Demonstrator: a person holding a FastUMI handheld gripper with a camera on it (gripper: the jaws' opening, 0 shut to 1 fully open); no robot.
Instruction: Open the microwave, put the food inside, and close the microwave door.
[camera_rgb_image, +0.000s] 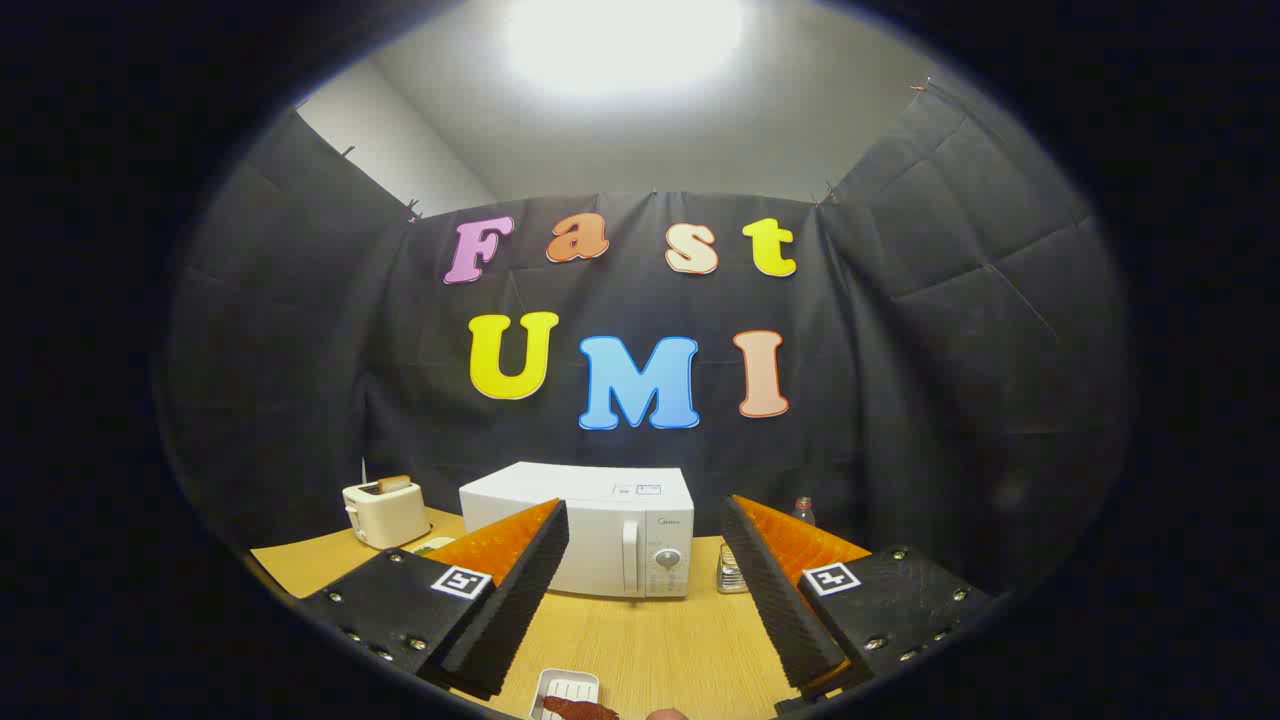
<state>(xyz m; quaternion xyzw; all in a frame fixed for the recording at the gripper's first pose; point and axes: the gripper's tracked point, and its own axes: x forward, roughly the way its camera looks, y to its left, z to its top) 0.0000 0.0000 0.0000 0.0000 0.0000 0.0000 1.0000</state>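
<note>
A white microwave (600, 535) stands on the wooden table (660, 640) beyond my fingers, its door shut, with a vertical handle (630, 555) and a control dial to the right of it. Below and between my fingers lies a small white tray (566, 688) with a dark reddish piece of food (580, 709) on its near end. My gripper (645, 560) hangs open above the table, nothing between its fingers, well short of the microwave.
A cream toaster (385, 512) with a slice of bread in it stands at the left of the microwave. A small glass jar (733, 570) and a bottle with a red cap (803, 511) sit to the right of it.
</note>
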